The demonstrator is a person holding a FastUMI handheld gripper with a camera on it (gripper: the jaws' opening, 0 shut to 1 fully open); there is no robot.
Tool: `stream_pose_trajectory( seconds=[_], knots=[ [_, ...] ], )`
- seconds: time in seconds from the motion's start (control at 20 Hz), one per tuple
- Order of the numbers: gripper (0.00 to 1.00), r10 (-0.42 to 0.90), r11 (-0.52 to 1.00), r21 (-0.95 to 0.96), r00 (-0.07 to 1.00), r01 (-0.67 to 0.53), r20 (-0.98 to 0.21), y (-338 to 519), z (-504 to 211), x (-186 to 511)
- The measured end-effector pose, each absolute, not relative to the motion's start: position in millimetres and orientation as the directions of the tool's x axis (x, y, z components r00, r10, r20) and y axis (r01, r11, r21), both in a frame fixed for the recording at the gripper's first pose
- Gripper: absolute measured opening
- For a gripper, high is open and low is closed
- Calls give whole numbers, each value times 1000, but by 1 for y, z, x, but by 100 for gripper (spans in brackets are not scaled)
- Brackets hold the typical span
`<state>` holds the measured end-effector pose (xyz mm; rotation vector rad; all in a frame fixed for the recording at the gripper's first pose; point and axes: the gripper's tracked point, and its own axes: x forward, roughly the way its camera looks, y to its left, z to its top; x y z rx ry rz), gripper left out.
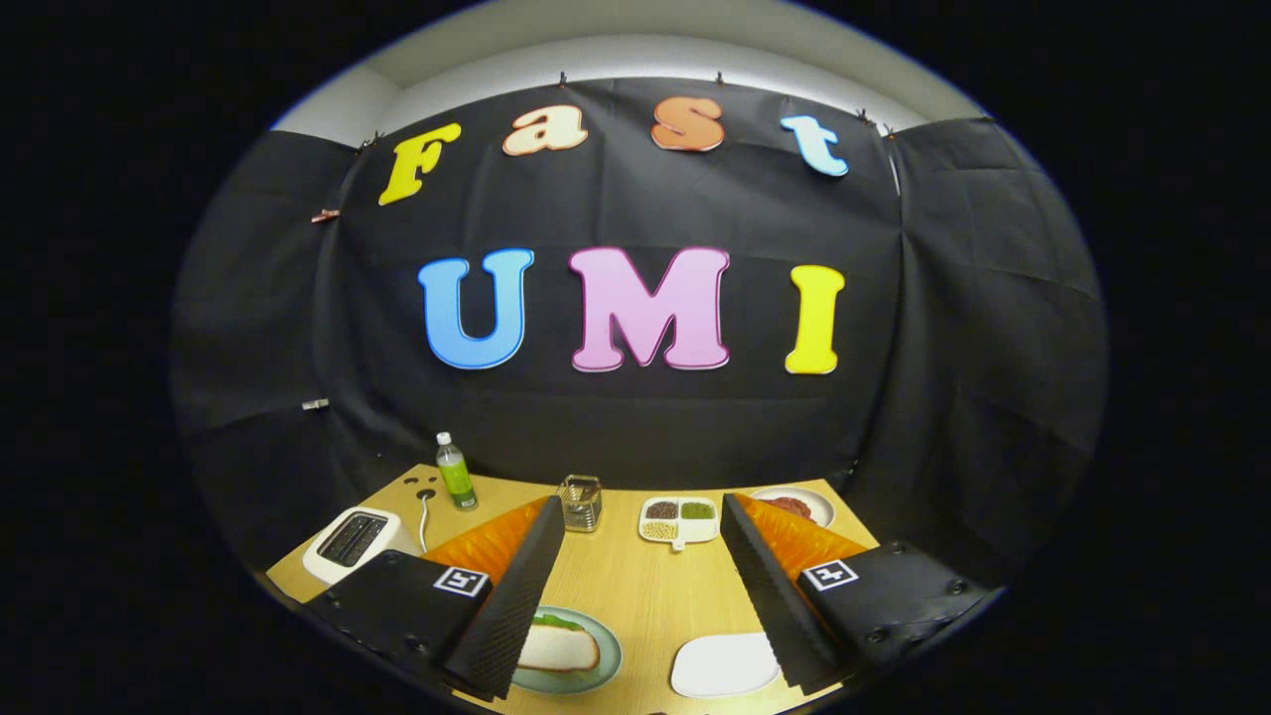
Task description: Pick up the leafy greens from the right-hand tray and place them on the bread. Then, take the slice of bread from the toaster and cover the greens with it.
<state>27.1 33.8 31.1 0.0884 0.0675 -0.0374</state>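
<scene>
My gripper [640, 504] is held above the wooden table [635, 586], open wide, with nothing between its fingers. Beside the left finger, a slice of bread [558, 647] lies on a round grey-green plate [608, 663]. A strip of leafy greens [558, 623] shows at the bread's far edge. Close to the right finger is a white tray [725, 663] whose surface looks bare. The white toaster [350, 541] stands at the table's left side, beyond the left finger; its slots look dark and I cannot tell what is in them.
At the back of the table stand a green-labelled bottle [456, 475], a wire basket [581, 501], a divided white dish [680, 519] with grains, and a plate with something red [794, 504]. A cable [425, 516] runs behind the toaster.
</scene>
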Motion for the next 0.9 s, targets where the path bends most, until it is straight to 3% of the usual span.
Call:
stream_pose_trajectory(
  seconds=[0.25,0.55,0.9],
  knots=[
    [98,-87,994,58,994,91,-70,16,17,-17],
    [98,-132,987,79,985,141,-115,-6,8,-18],
    [98,-80,990,104,990,92,-121,-14,6,-4]
  ],
)
